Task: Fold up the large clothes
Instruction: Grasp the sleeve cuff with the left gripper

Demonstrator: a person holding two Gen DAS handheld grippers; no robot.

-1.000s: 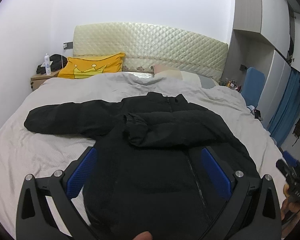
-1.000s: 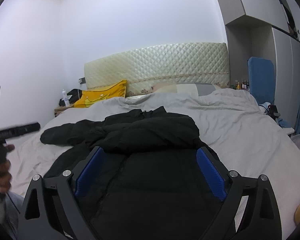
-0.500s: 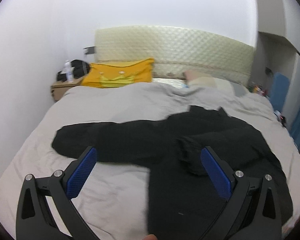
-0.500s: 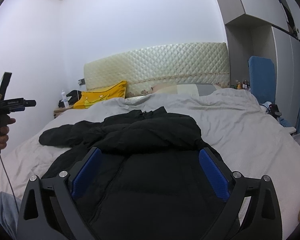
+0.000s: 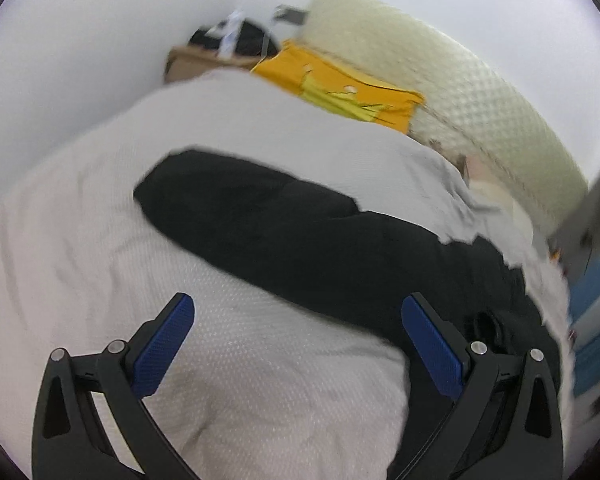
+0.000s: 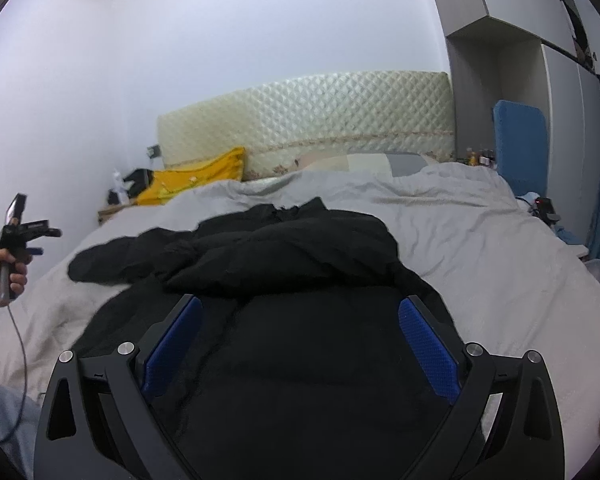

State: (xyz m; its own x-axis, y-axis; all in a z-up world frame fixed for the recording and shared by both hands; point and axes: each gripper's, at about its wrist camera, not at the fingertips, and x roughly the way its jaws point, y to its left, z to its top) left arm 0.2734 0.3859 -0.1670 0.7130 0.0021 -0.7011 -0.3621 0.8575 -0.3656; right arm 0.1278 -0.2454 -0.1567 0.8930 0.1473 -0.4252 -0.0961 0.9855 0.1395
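Observation:
A black padded jacket point(image 6: 292, 248) lies front up on the grey bed sheet point(image 6: 480, 248), its right sleeve folded across the chest. Its left sleeve point(image 5: 260, 216) stretches out flat over the sheet point(image 5: 80, 240). My left gripper point(image 5: 298, 308) is open, tilted down over bare sheet just short of that sleeve, with nothing between the blue pads. In the right wrist view the left gripper point(image 6: 48, 242) shows at the left edge, held by a hand. My right gripper point(image 6: 300, 312) stands wide open above the jacket's lower body, gripping nothing.
A yellow pillow point(image 6: 192, 184) and a quilted cream headboard point(image 6: 308, 116) lie at the far end of the bed. A nightstand point(image 5: 192, 64) with a bottle and dark items stands at the far left. A blue chair point(image 6: 520, 140) and wardrobe point(image 6: 560, 120) are at the right.
My left gripper swung left and down from over the jacket's body to the outstretched sleeve, rolling as it went. The right gripper stayed put and its jaws widened a little.

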